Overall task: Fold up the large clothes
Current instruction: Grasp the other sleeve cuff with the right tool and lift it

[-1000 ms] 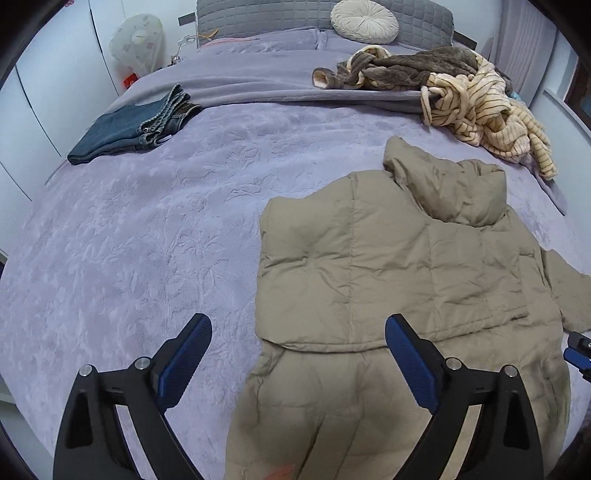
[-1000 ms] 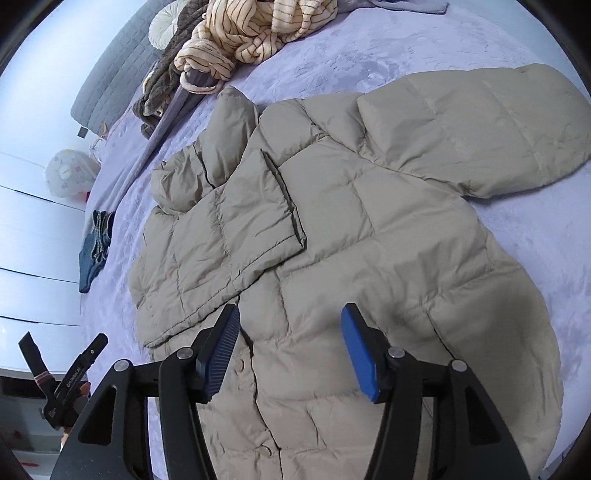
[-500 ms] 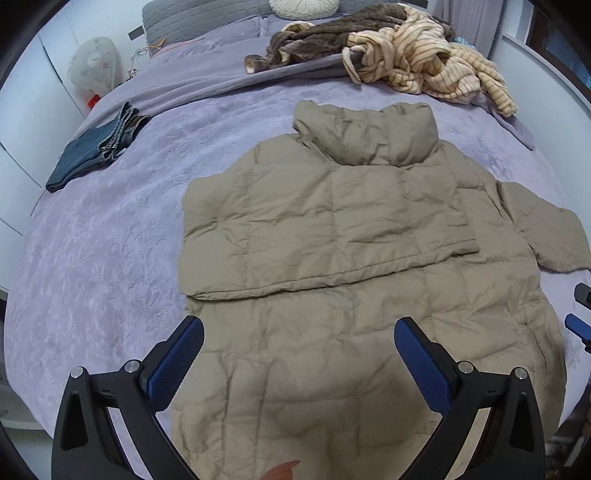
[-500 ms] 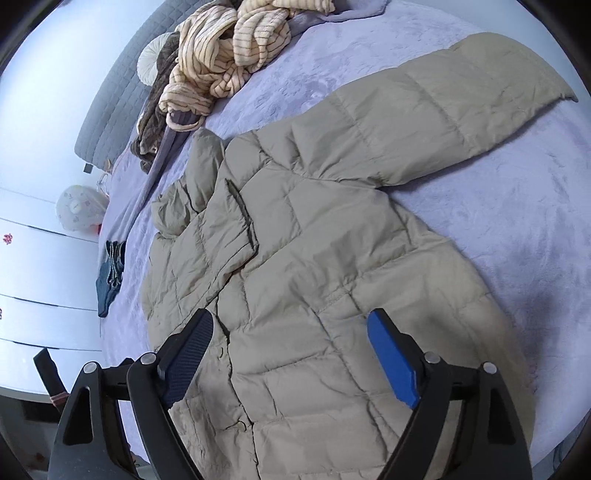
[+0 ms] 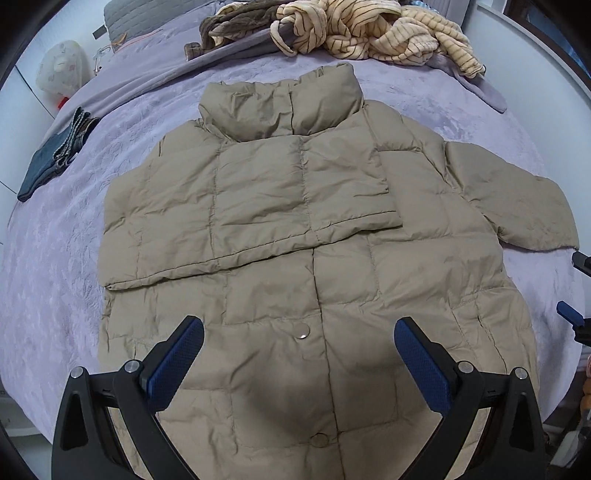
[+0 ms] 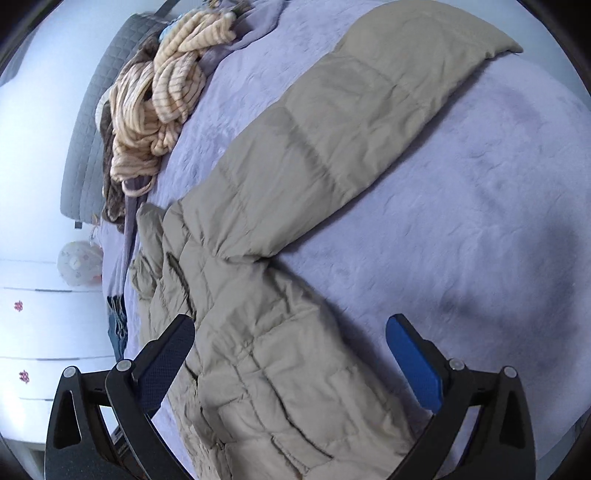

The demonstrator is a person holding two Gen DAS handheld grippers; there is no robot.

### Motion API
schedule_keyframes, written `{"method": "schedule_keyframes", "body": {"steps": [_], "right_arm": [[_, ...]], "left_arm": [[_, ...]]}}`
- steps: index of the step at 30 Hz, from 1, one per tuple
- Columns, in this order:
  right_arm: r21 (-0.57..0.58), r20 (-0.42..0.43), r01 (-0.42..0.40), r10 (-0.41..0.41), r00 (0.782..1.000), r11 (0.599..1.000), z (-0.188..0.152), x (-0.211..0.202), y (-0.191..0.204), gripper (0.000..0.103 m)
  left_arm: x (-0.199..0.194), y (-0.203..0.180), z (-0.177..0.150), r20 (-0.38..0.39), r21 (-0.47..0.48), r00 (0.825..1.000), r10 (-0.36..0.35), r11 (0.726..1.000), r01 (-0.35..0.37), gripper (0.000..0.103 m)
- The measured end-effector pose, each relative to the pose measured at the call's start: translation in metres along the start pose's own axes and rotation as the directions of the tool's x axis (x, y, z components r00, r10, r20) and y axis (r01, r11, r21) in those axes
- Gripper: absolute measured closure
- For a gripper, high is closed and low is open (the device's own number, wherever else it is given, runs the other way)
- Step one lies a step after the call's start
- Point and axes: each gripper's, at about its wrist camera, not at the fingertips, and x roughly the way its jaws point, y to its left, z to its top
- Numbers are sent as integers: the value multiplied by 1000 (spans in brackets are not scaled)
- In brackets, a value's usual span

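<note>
Khaki puffer jacket lies flat on the bed beneath both tongs, one sleeve already folded across its chest. Left tongs gape empty; right tongs are opening, pads clear of the cloth under them. Soft, bulky, probably slippery: best pinched at the outstretched sleeve ahead of the right tongs.

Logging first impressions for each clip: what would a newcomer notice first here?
A tan puffer jacket spread front-up across the lilac bedspread, one sleeve folded over its chest, the other sleeve stretched out sideways. Behind its collar lies a heap of striped cream clothing; folded jeans sit at the bed's left edge.
</note>
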Motion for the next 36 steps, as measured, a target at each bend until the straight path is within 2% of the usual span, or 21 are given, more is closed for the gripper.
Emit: {"method": "schedule_keyframes", "body": {"steps": [2, 6, 12, 14, 18, 19, 20, 21, 22, 23, 25, 28, 31, 34, 36], "right_arm": [[60, 25, -20, 18, 1000, 998, 21, -3, -20, 0], [188, 85, -97, 82, 993, 977, 61, -2, -57, 0], [365, 197, -244, 182, 963, 898, 110, 11, -102, 0], [420, 232, -303, 222, 947, 855, 121, 16, -114, 0], [484, 318, -465, 345, 883, 741, 135, 22, -126, 1], [492, 327, -493, 373, 868, 718, 137, 24, -125, 7], [501, 326, -521, 407, 853, 691, 139, 27, -124, 32], [510, 317, -546, 445, 838, 665, 141, 32, -123, 51], [522, 292, -550, 469, 833, 652, 143, 38, -120, 88], [528, 269, -536, 469, 842, 659, 144, 42, -117, 96], [494, 263, -537, 471, 842, 684, 148, 39, -105, 96], [404, 271, -583, 517, 812, 705, 156, 29, -77, 96], [270, 213, -601, 561, 799, 753, 165, 20, -27, 96], [120, 114, -596, 585, 803, 794, 167, 20, 38, 96], [-5, 34, -568, 568, 822, 823, 160, 25, 89, 96]], "left_arm": [[4, -5, 3, -14, 4, 1000, -17, 1000, 17, 0], [5, -16, 8, -3, 23, 1000, -5, 1000, 5, 0], [13, -27, 15, -17, 10, 1000, -7, 1000, 7, 0], [16, -30, 18, -23, 5, 1000, -6, 1000, 6, 0], [18, -35, 25, -26, 4, 1000, -1, 1000, 1, 0], [18, -36, 26, -26, 6, 1000, 0, 1000, 0, 0], [19, -36, 28, -25, 8, 1000, -2, 1000, 2, 0], [19, -36, 30, -24, 9, 1000, -4, 1000, 4, 0], [19, -35, 31, -22, 10, 1000, -4, 1000, 5, 0], [19, -35, 33, -20, 9, 1000, -4, 1000, 4, 0], [19, -32, 36, -13, 3, 1000, -3, 1000, 3, 0], [15, -20, 39, 12, -23, 1000, 8, 1000, -7, 0], [10, -1, 42, 42, -71, 999, 29, 997, -26, 0], [8, 21, 43, 51, -124, 997, 53, 991, -46, 0], [9, 36, 42, 52, -154, 996, 71, 986, -62, 0]]}}
